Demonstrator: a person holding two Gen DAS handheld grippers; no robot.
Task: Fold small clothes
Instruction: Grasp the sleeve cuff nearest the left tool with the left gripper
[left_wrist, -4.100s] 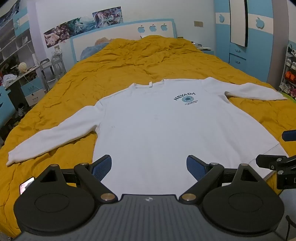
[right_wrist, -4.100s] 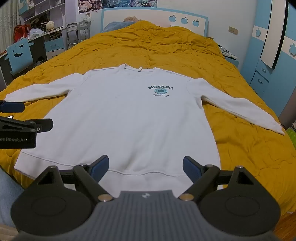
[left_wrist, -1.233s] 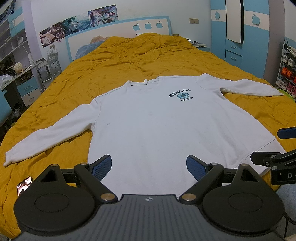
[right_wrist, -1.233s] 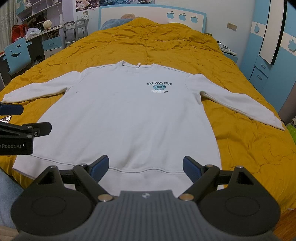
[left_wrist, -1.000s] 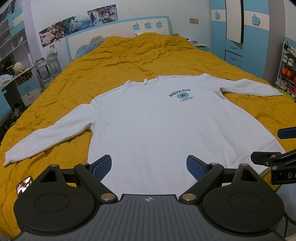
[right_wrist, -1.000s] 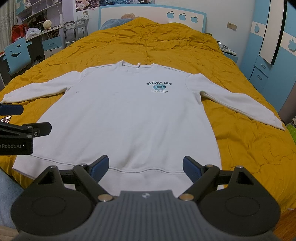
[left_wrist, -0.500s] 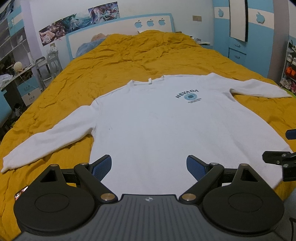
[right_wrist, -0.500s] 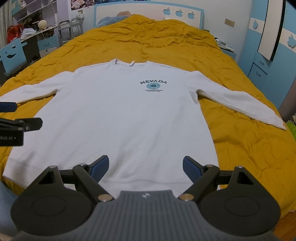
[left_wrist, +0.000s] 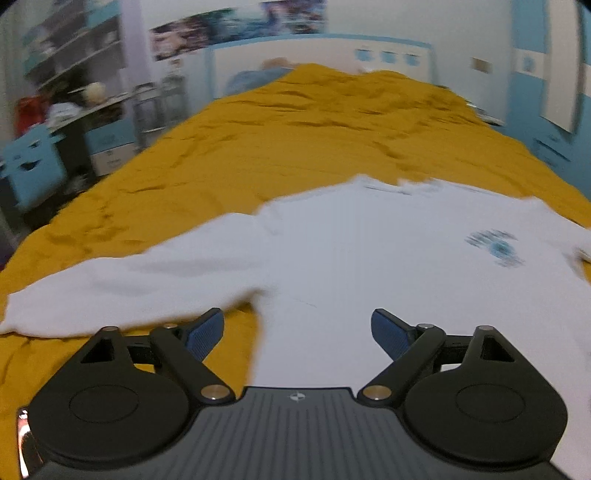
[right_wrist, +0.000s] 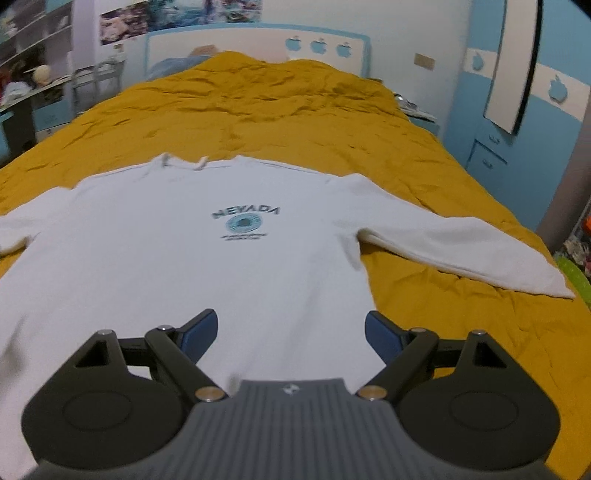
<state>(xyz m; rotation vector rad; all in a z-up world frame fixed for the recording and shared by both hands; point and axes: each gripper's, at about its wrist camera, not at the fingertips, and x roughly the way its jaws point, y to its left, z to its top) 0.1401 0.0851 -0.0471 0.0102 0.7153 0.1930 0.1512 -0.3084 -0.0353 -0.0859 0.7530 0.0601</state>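
A white long-sleeved sweatshirt (right_wrist: 229, 266) with a blue NEVADA print (right_wrist: 245, 218) lies flat, front up, on the yellow bedspread (right_wrist: 295, 110), sleeves spread out. My left gripper (left_wrist: 297, 330) is open and empty, low over the sweatshirt's left side near the armpit; the left sleeve (left_wrist: 122, 280) stretches out to its left. My right gripper (right_wrist: 290, 330) is open and empty over the lower right body; the right sleeve (right_wrist: 461, 247) lies beyond it to the right. The left wrist view is blurred.
The bed's white and blue headboard (right_wrist: 258, 44) stands at the far end. Blue cabinets (right_wrist: 517, 140) and a mirror line the right wall. Shelves, a desk and a blue chair (left_wrist: 33, 166) stand along the left side of the bed.
Both grippers have moved forward over the sweatshirt. The left one has swung left toward the left sleeve, the right one toward the right side. Neither gripper shows in the other's view now.
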